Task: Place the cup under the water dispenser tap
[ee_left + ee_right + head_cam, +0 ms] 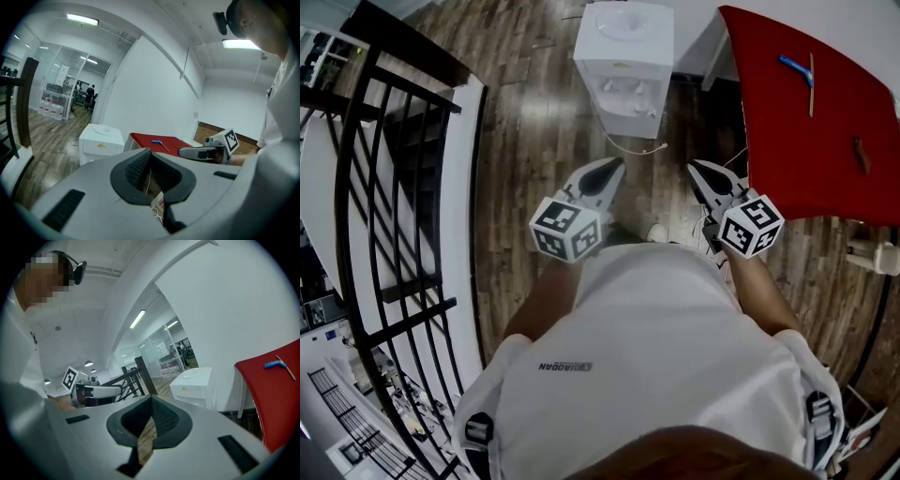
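Note:
No cup shows in any view. The white water dispenser [623, 66] stands on the wood floor ahead of me; it also appears as the dispenser [101, 139] and the dispenser [194, 383] in the gripper views. My left gripper [614, 165] and right gripper [696, 167] are held side by side at waist height, pointing toward it and well short of it. Both are shut, with nothing between the jaws. In the left gripper view the left gripper [149, 153] has the right gripper [206, 152] beside it. In the right gripper view the right gripper [151, 400] has the left gripper [96, 391] beside it.
A red table [806, 112] stands to the right of the dispenser, with a blue tool [795, 68] and a thin stick on it. A black stair railing [384, 187] runs along the left. A white cable [637, 148] lies on the floor at the dispenser's base.

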Tool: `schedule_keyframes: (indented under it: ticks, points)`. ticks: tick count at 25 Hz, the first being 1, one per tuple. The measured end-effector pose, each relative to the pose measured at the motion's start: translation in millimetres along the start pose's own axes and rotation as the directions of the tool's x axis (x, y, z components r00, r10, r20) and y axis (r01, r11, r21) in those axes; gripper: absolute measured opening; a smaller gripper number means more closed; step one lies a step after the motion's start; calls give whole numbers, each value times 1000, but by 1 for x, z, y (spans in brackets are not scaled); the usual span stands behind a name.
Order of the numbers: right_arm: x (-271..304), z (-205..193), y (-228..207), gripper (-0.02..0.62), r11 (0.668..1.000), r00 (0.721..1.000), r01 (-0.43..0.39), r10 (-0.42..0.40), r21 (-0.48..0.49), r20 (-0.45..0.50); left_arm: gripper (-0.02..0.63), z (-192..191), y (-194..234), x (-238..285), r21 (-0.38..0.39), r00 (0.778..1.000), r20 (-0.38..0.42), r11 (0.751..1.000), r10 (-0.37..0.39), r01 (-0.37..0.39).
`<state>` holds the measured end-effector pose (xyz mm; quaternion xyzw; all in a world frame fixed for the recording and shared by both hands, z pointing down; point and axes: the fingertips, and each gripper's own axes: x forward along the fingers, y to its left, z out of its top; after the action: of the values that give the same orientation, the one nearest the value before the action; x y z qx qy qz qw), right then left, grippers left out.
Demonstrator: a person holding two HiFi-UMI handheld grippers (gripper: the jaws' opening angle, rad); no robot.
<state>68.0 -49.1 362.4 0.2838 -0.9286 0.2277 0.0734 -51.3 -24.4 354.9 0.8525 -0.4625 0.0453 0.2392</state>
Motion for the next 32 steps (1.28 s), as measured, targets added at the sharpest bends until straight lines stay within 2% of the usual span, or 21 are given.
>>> schedule_keyframes:
  ticks: [5,11,16,22,32]
  points:
    - [2,-17,4,21,1000,1000,-10,10,25,-17,-5,-16,0,-13,-9,999,-36,999,33,-33]
    - [13,-25,16,21,999,1000,2,0,40,-26,-5,1,17,-13,13,999,-36,999,30,-29]
    - [30,-27,33,21,999,999,24,-23,34,-24,-5,2,41,-24,32,998,-60,999,24,-22]
    - [50,-26,41,21,998,998,62,-61,33,-25,-5,-15,73,-29,31,992,-120,999,25,-22]
    - [72,-21,53,20,996,996,83,-83,12,-38,-5,-4,89,-43,35,995,-101,999,-10,14]
